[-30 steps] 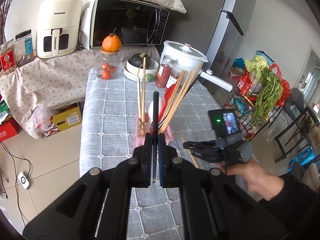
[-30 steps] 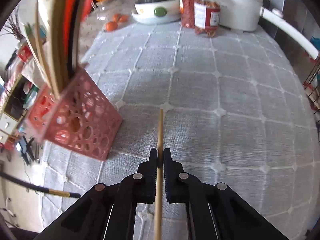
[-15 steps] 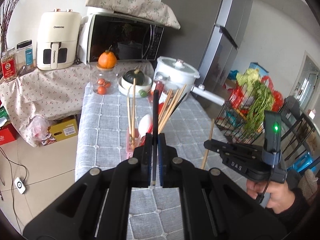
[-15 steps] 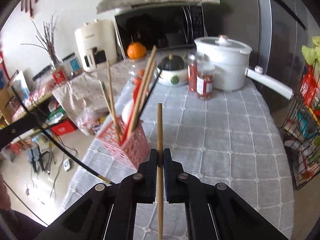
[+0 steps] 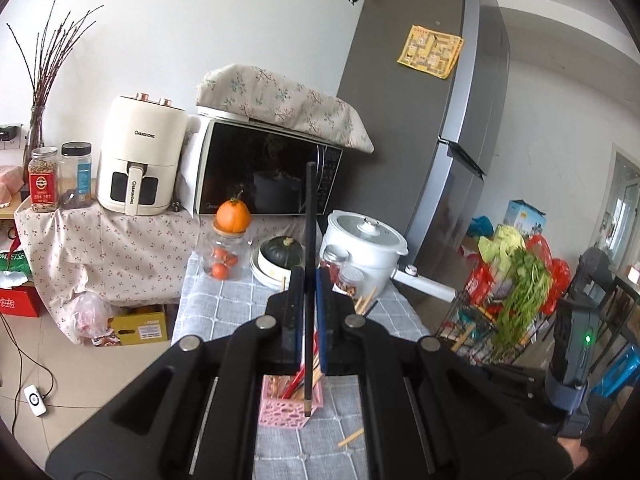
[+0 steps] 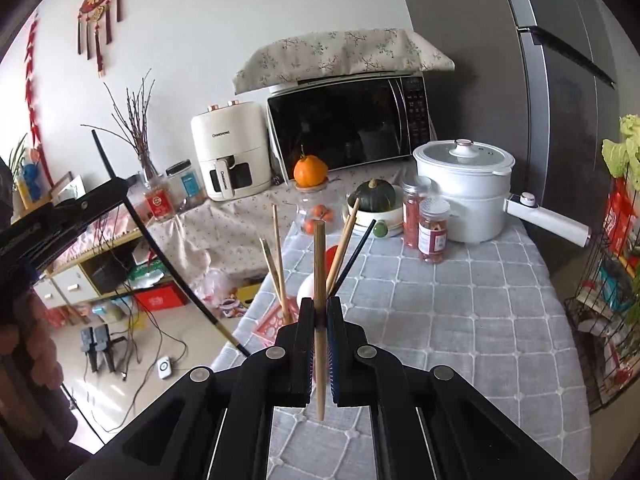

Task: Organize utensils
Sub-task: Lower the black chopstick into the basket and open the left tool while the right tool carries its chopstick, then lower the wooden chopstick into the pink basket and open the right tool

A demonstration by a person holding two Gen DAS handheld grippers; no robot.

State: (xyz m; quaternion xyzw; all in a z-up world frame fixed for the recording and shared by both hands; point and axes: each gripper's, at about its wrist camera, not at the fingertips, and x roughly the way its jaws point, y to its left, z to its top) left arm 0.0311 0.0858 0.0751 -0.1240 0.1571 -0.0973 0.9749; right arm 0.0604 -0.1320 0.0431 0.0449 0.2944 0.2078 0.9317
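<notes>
My left gripper (image 5: 309,280) is shut on a black chopstick (image 5: 309,208) that stands upright between its pads, above the pink perforated holder (image 5: 288,404). My right gripper (image 6: 319,308) is shut on a wooden chopstick (image 6: 319,260), also upright, just in front of the pink holder (image 6: 276,318), which it partly hides. Several wooden chopsticks (image 6: 276,256) and a black one (image 6: 356,252) lean in the holder. In the right wrist view, the left gripper (image 6: 80,204) and its black chopstick (image 6: 168,264) hang off the table's left edge.
On the grey checked tablecloth (image 6: 460,312), a white pot (image 6: 464,188) with a long handle, two spice jars (image 6: 432,228), a bowl with a pumpkin (image 6: 374,196) and a jar topped by an orange (image 6: 310,170) crowd the far end. A wire rack of vegetables (image 5: 516,304) stands to the right.
Both grippers rose and tilted up. The right one lifted its wooden chopstick off the cloth to above the holder. Both grips stayed shut.
</notes>
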